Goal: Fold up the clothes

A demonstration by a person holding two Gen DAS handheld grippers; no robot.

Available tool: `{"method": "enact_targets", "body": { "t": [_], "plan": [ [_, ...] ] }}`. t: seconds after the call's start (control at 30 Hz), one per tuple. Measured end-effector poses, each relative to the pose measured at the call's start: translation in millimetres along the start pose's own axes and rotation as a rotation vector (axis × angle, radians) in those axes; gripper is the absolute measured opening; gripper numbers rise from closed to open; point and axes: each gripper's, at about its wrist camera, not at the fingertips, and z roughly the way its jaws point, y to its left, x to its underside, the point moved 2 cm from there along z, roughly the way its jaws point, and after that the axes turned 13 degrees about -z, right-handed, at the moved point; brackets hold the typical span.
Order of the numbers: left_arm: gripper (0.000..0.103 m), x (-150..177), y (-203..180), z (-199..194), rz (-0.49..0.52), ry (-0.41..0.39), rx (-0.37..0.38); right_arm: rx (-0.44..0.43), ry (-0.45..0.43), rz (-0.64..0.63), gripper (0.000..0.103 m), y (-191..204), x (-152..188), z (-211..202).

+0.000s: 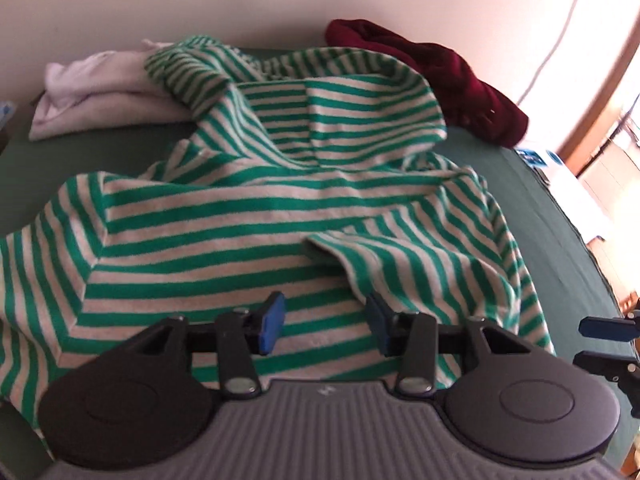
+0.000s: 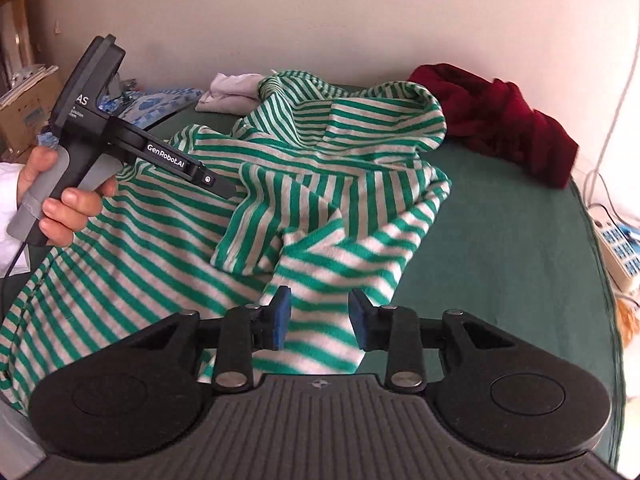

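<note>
A green-and-white striped garment (image 1: 248,216) lies crumpled on a dark green bed cover (image 1: 560,216); it also shows in the right wrist view (image 2: 320,168). My left gripper (image 1: 326,322) is open just above the garment's near part, with nothing between its blue pads. My right gripper (image 2: 320,322) is open over a striped sleeve-like fold at the garment's near edge. The right gripper's fingers (image 1: 604,328) show at the right edge of the left wrist view. The left gripper's body (image 2: 120,136), held by a hand, hovers over the garment's left side; its fingertips are hidden behind a fold.
A dark red garment (image 1: 432,76) lies crumpled at the back right by the wall, and a white garment (image 1: 96,88) at the back left. A power strip (image 2: 616,248) sits off the bed's right edge. Boxes (image 2: 24,108) and blue-patterned fabric (image 2: 160,100) lie at the left.
</note>
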Motion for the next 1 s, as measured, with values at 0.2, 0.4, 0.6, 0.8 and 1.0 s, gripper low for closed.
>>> {"method": "enact_targets", "body": {
  "t": [0.2,0.4,0.6,0.8,1.0],
  "plan": [
    [0.059,7,-22,8,-0.036,-0.020,-0.037,-0.160,-0.003,-0.185,0.033,-65,-53,73],
    [0.060,-10,-29,29,-0.071,-0.022,-0.034,-0.245,0.092,-0.355,0.034,-90,-84,136],
    [0.018,-15,-25,34,-0.087,-0.007,-0.008,-0.324,0.148,-0.452,0.005,-92,-80,153],
    [0.000,-26,-33,16,-0.044,-0.114,-0.061,-0.256,0.014,-0.407,0.003,-96,-99,142],
    [0.003,-43,-20,29,0.002,-0.079,-0.133,-0.225,0.046,-0.345,0.004,-93,-93,176]
  ]
}}
